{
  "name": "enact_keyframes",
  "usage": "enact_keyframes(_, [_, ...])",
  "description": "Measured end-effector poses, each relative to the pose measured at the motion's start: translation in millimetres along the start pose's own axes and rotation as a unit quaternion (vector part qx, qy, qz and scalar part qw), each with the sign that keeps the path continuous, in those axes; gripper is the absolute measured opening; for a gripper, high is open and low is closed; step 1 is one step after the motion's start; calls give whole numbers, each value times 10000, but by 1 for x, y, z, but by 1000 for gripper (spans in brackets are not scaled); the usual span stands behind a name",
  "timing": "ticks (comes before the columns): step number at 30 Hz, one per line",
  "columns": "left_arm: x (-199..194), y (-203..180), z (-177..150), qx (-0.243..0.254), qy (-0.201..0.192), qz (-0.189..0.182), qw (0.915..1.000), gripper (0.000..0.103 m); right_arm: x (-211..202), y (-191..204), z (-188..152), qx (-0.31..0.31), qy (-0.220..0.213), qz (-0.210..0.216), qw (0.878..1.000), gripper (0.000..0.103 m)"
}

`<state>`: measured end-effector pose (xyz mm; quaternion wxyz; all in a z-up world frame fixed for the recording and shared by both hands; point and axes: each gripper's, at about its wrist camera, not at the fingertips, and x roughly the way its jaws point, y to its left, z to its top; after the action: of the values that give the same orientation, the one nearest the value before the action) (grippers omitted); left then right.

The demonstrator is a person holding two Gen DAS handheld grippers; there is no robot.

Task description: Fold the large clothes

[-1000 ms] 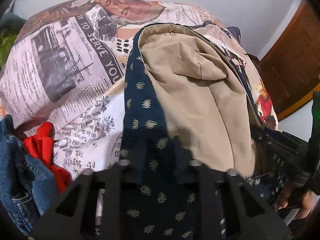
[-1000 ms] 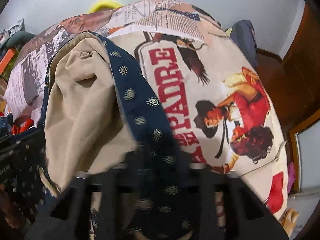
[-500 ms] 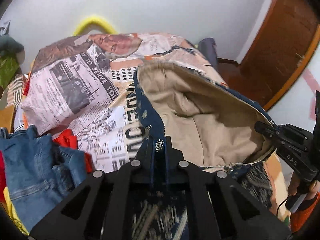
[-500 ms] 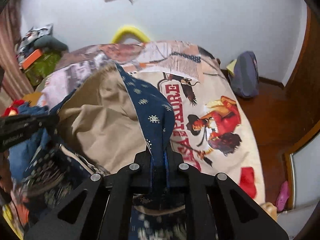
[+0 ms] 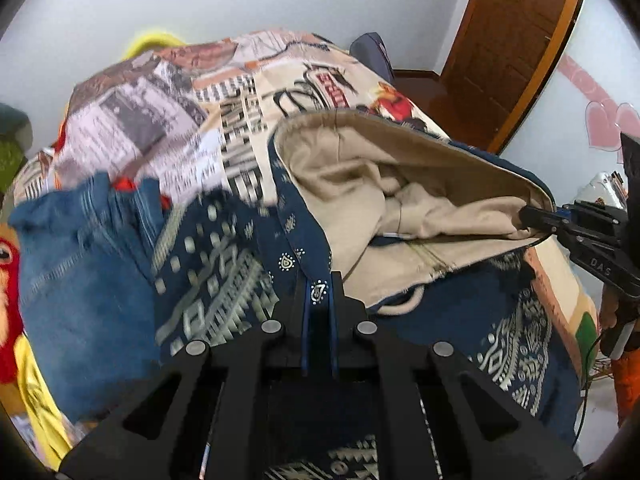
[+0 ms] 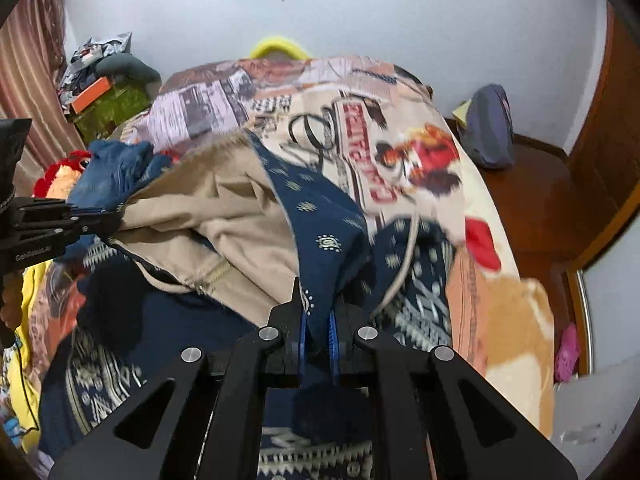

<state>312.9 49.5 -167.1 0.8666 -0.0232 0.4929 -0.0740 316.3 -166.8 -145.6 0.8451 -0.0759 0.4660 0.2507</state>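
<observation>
A large navy patterned garment (image 5: 240,276) with a beige lining (image 5: 400,184) hangs stretched between both grippers above the bed. My left gripper (image 5: 318,294) is shut on its navy edge, which runs up between the fingertips. In the right wrist view my right gripper (image 6: 318,314) is shut on the opposite navy edge (image 6: 320,216). Each camera catches the other gripper: the right one (image 5: 534,216) at the far right, pinching the beige hem, and the left one (image 6: 108,220) at the far left. The garment sags open between them, lining (image 6: 208,208) upward.
The bed carries a newspaper-and-poster print sheet (image 5: 168,120). Blue jeans (image 5: 80,280), a red plush toy (image 6: 56,172) and yellow cloth (image 5: 36,392) lie at its left side. A dark backpack (image 6: 488,132) sits on the wooden floor by the brown door (image 5: 520,32).
Both grippers have risen and drawn back from the bed with the garment's edge in them. The garment has lifted and spread open between them, and more of the room shows.
</observation>
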Motion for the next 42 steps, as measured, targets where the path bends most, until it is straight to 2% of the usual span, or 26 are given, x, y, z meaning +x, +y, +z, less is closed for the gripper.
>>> enact_keyframes(7, [24, 0, -34, -26, 235, 179, 9996, 6, 21, -10, -38, 184, 346, -172, 9991, 8])
enact_keyframes(10, [34, 0, -44, -31, 288, 366, 9989, 8, 28, -9, -48, 185, 444, -312, 9984, 8])
enact_keyframes(15, [34, -2, -47, -170, 259, 421, 9986, 12, 24, -9, -44, 311, 383, -373, 9981, 11])
enact_keyframes(16, [32, -2, -46, -197, 268, 414, 9986, 13, 20, -8, -43, 309, 375, -375, 9981, 12])
enact_keyframes(20, [13, 1, -33, -270, 54, 347, 9990, 34, 5, -4, -35, 255, 320, -293, 9987, 15])
enact_keyframes(21, [8, 2, -29, -258, -28, 356, 9990, 36, 0, -3, -33, 250, 236, -272, 9990, 18])
enact_keyframes(23, [0, 4, -19, -227, -137, 293, 9992, 36, -9, -1, -27, 214, 66, -235, 9995, 26])
enact_keyframes(25, [-3, 7, -8, -240, -161, 190, 9994, 36, -14, 2, -20, 144, -124, -286, 9994, 39])
enact_keyframes(28, [-1, 11, 7, -245, -195, 140, 9994, 36, -15, 9, -7, 35, -345, -355, 9988, 49])
enact_keyframes(36, [33, 16, 43, -161, -67, 109, 9998, 36, 22, 24, 24, -180, -246, -73, 9995, 52])
enact_keyframes(42, [70, 20, 60, -178, 138, 76, 9997, 36, 57, 29, 34, -431, -150, -158, 9988, 52])
